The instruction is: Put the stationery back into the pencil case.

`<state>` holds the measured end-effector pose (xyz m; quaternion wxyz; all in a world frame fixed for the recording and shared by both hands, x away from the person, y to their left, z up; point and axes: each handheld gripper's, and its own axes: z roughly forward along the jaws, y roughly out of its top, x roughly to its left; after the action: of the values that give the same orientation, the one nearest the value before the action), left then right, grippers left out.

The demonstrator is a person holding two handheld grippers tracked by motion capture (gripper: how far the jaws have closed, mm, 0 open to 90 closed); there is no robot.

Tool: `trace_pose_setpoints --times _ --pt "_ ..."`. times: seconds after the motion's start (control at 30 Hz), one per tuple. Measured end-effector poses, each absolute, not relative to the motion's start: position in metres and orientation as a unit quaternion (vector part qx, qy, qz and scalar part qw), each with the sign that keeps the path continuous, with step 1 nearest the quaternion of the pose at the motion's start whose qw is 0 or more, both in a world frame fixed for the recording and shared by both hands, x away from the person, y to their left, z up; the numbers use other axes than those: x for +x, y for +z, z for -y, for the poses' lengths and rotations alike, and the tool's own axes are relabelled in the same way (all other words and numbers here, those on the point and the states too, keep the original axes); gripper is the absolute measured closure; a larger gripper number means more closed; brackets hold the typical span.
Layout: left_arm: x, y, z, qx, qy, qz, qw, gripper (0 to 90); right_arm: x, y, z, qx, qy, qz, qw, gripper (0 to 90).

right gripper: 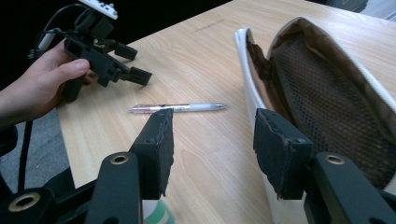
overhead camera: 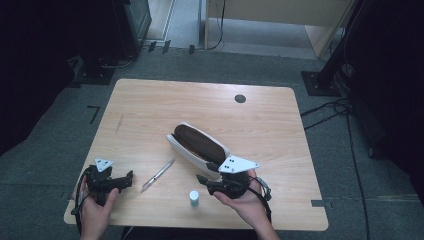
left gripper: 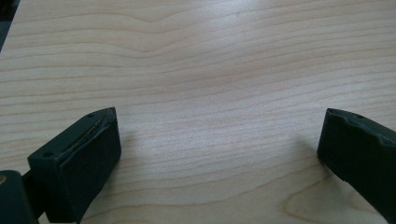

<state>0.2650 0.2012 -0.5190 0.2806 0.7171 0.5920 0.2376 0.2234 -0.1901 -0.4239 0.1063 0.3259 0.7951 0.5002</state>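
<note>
An open white pencil case (overhead camera: 197,145) with a brown mesh lining (right gripper: 322,93) lies slantwise at the table's middle. A pen (overhead camera: 157,176) rests on the wood to its left, also seen ahead of the right jaws (right gripper: 180,108). A small white and green cylinder (overhead camera: 194,198) stands near the front edge. My right gripper (overhead camera: 205,174) sits at the case's near end, open, with bare table between its jaws (right gripper: 212,135); its right jaw is beside the case's white wall. My left gripper (overhead camera: 127,179) stands open over bare wood (left gripper: 219,135), held in a hand (right gripper: 135,64).
The wooden table (overhead camera: 150,110) has a dark round cable hole (overhead camera: 240,98) at the back right. Black stand bases (overhead camera: 320,80) and cables (overhead camera: 340,107) lie on the grey floor around it. The left gripper is close to the table's front left corner.
</note>
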Motion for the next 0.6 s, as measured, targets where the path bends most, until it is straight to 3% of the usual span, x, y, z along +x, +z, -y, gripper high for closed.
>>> trace_pose_setpoints --times 0.6 --pt "0.265 -0.519 -0.2012 0.717 0.238 -0.592 0.281 0.0 0.2183 -0.4306 0.1843 0.3 0.504 -0.806 0.081 47.9"
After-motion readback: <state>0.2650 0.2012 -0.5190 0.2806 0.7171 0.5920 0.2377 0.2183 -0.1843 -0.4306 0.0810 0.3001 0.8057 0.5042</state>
